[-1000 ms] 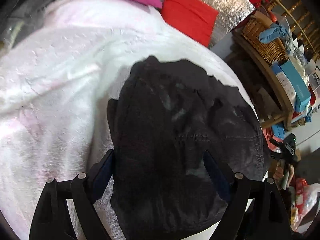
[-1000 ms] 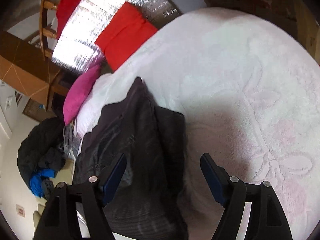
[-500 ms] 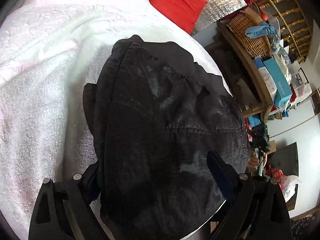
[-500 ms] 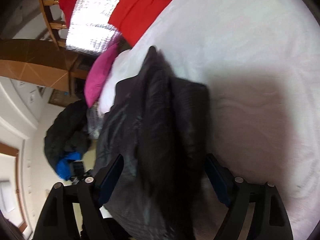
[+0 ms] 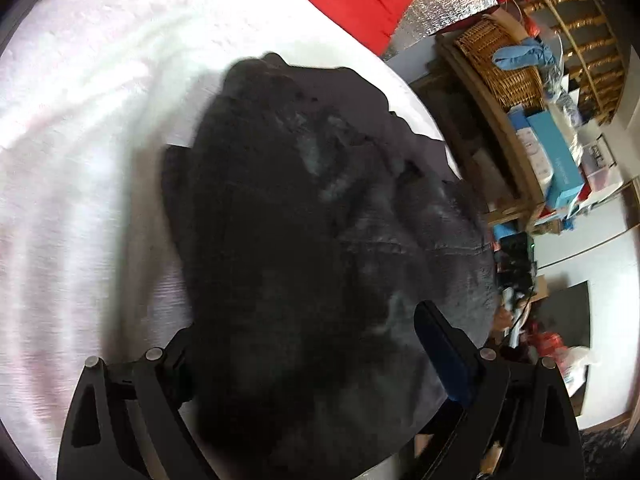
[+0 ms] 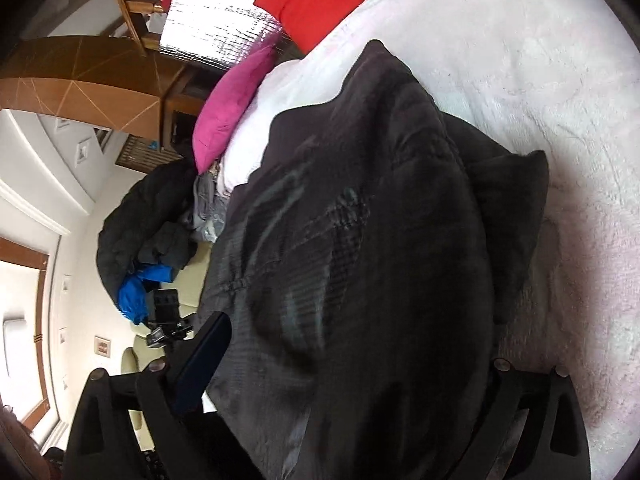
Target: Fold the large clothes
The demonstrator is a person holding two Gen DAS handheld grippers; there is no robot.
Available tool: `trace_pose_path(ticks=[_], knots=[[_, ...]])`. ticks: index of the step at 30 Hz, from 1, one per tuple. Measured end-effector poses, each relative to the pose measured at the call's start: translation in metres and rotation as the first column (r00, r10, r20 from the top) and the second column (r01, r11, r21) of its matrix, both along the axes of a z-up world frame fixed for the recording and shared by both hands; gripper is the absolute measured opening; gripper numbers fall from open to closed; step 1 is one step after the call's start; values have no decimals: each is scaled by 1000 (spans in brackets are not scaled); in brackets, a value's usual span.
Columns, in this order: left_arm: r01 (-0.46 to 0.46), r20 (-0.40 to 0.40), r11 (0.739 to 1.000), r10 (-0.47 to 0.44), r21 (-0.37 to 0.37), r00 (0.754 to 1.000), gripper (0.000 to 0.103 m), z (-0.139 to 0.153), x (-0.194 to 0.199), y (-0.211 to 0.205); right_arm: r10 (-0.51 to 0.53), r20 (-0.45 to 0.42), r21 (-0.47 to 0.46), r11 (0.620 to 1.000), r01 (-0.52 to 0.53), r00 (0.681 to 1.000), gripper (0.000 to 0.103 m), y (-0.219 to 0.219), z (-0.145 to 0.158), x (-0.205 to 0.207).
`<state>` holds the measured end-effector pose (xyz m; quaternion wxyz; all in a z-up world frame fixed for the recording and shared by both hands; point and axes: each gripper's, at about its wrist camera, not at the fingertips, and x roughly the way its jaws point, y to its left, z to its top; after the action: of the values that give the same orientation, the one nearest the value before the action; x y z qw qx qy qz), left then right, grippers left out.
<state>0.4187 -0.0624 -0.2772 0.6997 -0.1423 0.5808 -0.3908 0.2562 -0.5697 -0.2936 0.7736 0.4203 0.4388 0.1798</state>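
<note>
Both my tongs have dropped closer over the black jacket [image 5: 320, 260].
It lies bunched on the white bedspread [image 5: 80, 160]; left tongs [image 5: 304, 344] and right tongs [image 6: 356, 364] just spread wider, straddling it, pinching nothing.

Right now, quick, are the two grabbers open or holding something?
Left gripper: open, just widened, astride the black garment.
Right gripper: open, just widened, astride it too.

Both tools are tilting downward, jaws spread wide. The left tool [image 5: 308, 364] has just been opening, cloth between its jaws. The right tool [image 6: 352, 364] likewise.
</note>
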Motion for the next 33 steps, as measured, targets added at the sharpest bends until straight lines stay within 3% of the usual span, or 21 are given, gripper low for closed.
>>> trace_pose_path(ticks=[2, 5, 8, 10, 12, 18, 25, 29, 31, 33], knots=[[15, 29, 999, -16, 42, 999, 95, -2, -3, -14, -21, -6, -34, 999, 21, 1000, 100, 7, 2, 1], [-5, 32, 1000, 6, -12, 999, 95, 1, -2, -16, -53, -8, -77, 996, 52, 999, 99, 14, 4, 1], [-53, 30, 996, 56, -71, 998, 94, 5, 0, -10, -73, -14, -105, 992, 71, 997, 89, 20, 8, 1], [-81, 53, 994, 85, -72, 995, 87, 9, 1, -8, -82, -18, -119, 990, 79, 997, 76, 23, 10, 2], [-102, 78, 993, 106, -58, 991, 69, 13, 3, -5, -87, -21, -130, 988, 83, 996, 73, 26, 12, 4], [-186, 89, 979, 193, -86, 977, 40, 22, 15, 8, -96, 35, -153, 983, 100, 995, 60, 39, 28, 11], [-188, 210, 973, 214, -137, 954, 30, 59, 5, 11, -110, 162, -136, 982, 133, 981, 55, 54, 61, 21], [-171, 317, 971, 216, -165, 923, 28, 83, -11, 20, -97, 237, -155, 978, 136, 967, 50, 62, 81, 16], [-177, 352, 974, 217, -144, 911, 28, 83, -12, 23, -97, 248, -177, 974, 143, 964, 44, 60, 79, 13], [-199, 347, 977, 214, -77, 913, 28, 71, -6, 18, -115, 214, -182, 971, 156, 970, 44, 53, 70, 15]])
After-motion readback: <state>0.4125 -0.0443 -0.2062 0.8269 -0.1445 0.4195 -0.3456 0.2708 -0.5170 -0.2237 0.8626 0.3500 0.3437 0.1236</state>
